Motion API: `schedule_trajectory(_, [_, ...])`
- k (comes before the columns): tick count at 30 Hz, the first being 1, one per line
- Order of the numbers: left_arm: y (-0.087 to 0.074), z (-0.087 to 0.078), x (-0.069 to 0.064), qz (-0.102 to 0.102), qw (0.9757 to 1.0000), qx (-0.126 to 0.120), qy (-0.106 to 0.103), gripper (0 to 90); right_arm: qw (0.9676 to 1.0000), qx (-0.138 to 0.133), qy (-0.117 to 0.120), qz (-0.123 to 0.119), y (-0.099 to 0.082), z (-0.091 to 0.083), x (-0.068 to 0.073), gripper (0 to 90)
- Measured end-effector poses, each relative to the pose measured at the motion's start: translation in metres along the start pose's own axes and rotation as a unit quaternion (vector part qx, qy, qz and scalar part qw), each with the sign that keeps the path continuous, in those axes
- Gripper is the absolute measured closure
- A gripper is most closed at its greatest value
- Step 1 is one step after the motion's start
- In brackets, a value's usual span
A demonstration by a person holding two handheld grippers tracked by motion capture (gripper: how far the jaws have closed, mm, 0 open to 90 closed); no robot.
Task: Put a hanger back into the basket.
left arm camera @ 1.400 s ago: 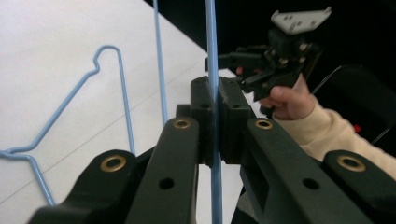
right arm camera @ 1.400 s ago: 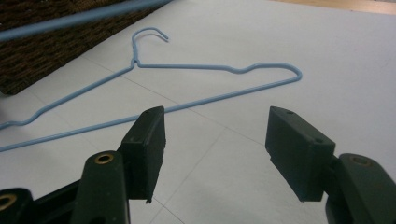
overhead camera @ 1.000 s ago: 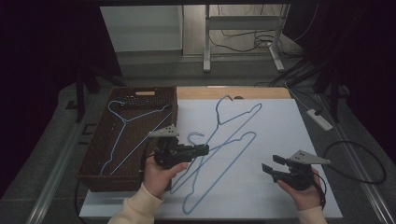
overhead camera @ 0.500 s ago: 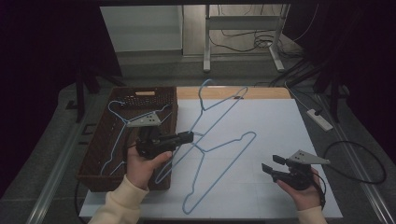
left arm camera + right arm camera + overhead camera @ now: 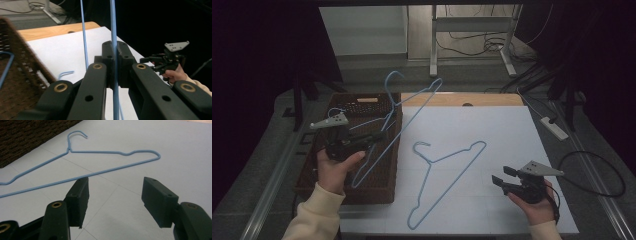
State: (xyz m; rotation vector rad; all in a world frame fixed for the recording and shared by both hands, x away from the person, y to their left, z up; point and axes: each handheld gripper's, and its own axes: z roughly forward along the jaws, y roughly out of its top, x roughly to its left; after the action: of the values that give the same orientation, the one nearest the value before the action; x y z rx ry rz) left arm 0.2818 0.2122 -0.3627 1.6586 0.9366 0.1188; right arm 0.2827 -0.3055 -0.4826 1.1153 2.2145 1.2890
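Right gripper (image 5: 503, 177): nearest item, held low over the near right part of the white table top (image 5: 512, 130); jaws stand wide apart with nothing between them, pads clear of any wire in the right gripper view. Second hanger (image 5: 447, 175), blue wire: lies flat on the white surface between the two hands, hook toward the far side, long bar running toward the near edge; untouched, just ahead of the right gripper's jaws. Left gripper (image 5: 379, 136): held above the brown woven basket (image 5: 377, 187) at the table's left; jaws fully closed, pinching the straight wire of the first hanger (image 5: 412, 107), which the left gripper view shows running up between the pads. First hanger: blue wire, lifted clear of the table, tilted, its lower end hanging over the basket and its hook (image 5: 393, 80) highest, reaching toward the far edge. Another blue wire hanger lies inside the basket, partly hidden. Power strip (image 5: 554, 127): white, beyond the table's right edge.
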Motion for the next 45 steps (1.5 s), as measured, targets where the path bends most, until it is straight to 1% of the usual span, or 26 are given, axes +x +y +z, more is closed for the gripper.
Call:
schedule_trajectory(8, [0.0, -0.027, 0.024, -0.006, 0.9993, -0.004, 0.035, 86.3, 1.0, 0.003, -0.001, -0.003, 0.0, 0.001, 0.0, 40.0])
schedule_trajectory(14, [0.0, -0.047, 0.044, -0.014, 0.9979, -0.003, 0.064, 86.4, 1.0, 0.004, -0.002, -0.003, 0.0, 0.002, 0.001, 40.0])
schedule_trajectory(18, [-0.001, -0.053, 0.057, -0.016, 0.9967, 0.005, 0.08, 86.3, 1.0, 0.003, -0.001, -0.006, 0.001, 0.004, 0.001, 40.2])
schedule_trajectory(20, [-0.002, -0.054, 0.062, -0.012, 0.9961, 0.014, 0.087, 86.3, 1.0, 0.005, -0.001, -0.006, 0.001, 0.005, 0.001, 40.2])
schedule_trajectory(22, [-0.004, -0.053, 0.067, -0.009, 0.9952, 0.028, 0.093, 86.3, 1.0, 0.005, 0.001, -0.007, 0.001, 0.006, 0.001, 40.2])
schedule_trajectory(24, [-0.008, -0.051, 0.074, -0.013, 0.9943, 0.039, 0.098, 86.4, 0.9999, 0.006, 0.001, -0.008, 0.002, 0.007, 0.002, 40.2])
schedule_trajectory(29, [-0.014, -0.049, 0.083, -0.019, 0.9933, 0.049, 0.103, 86.3, 0.9999, 0.007, 0.001, -0.008, 0.002, 0.008, 0.002, 40.2])
schedule_trajectory(33, [-0.019, -0.046, 0.09, -0.024, 0.9927, 0.061, 0.101, 86.3, 0.9999, 0.007, 0.002, -0.007, 0.002, 0.008, 0.002, 40.2])
schedule_trajectory(34, [-0.019, -0.046, 0.09, -0.024, 0.9927, 0.061, 0.101, 86.3, 0.9999, 0.007, 0.002, -0.008, 0.002, 0.008, 0.002, 40.2])
schedule_trajectory(35, [-0.021, -0.043, 0.093, -0.024, 0.9918, 0.072, 0.103, 86.3, 0.9999, 0.008, 0.002, -0.009, 0.002, 0.008, 0.002, 40.2])
schedule_trajectory(36, [-0.022, -0.041, 0.095, -0.025, 0.9914, 0.077, 0.103, 86.3, 0.9999, 0.008, 0.002, -0.009, 0.002, 0.008, 0.002, 40.2])
schedule_trajectory(37, [-0.022, -0.041, 0.095, -0.025, 0.9914, 0.077, 0.103, 86.3, 0.9999, 0.008, 0.002, -0.009, 0.002, 0.008, 0.002, 40.2])
schedule_trajectory(40, [-0.026, -0.036, 0.099, -0.028, 0.99, 0.091, 0.104, 86.3, 0.9999, 0.009, 0.002, -0.01, 0.002, 0.008, 0.002, 40.2])
schedule_trajectory(45, [-0.03, -0.032, 0.101, -0.029, 0.9893, 0.102, 0.1, 86.3, 0.9999, 0.009, 0.003, -0.01, 0.002, 0.009, 0.002, 40.2])
